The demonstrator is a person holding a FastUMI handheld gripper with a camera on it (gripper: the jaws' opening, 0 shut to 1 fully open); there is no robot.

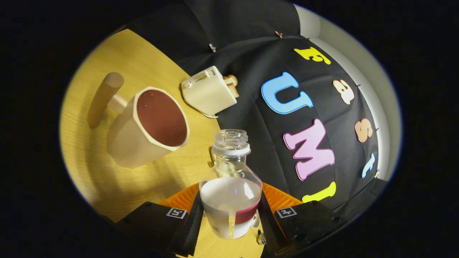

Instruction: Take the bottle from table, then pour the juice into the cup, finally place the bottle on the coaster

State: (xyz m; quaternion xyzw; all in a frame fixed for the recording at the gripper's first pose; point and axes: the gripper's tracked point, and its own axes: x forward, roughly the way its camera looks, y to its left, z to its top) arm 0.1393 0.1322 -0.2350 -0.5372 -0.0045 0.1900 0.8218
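My gripper is shut on a clear uncapped bottle, both fingers pressing its labelled lower body. White liquid fills its lower part, and its open neck points away from me, beyond the fingers. The whole view is rolled, so the wooden table looks tilted. A cream mug with a dark brown inside and a thick handle stands on the table ahead and to the left of the bottle's mouth, apart from it. Nothing flows from the bottle.
A cream toaster with bread in its slot stands at the table's far edge, beyond the mug and against the black cloth wall. Its white cord trails on the table beside it.
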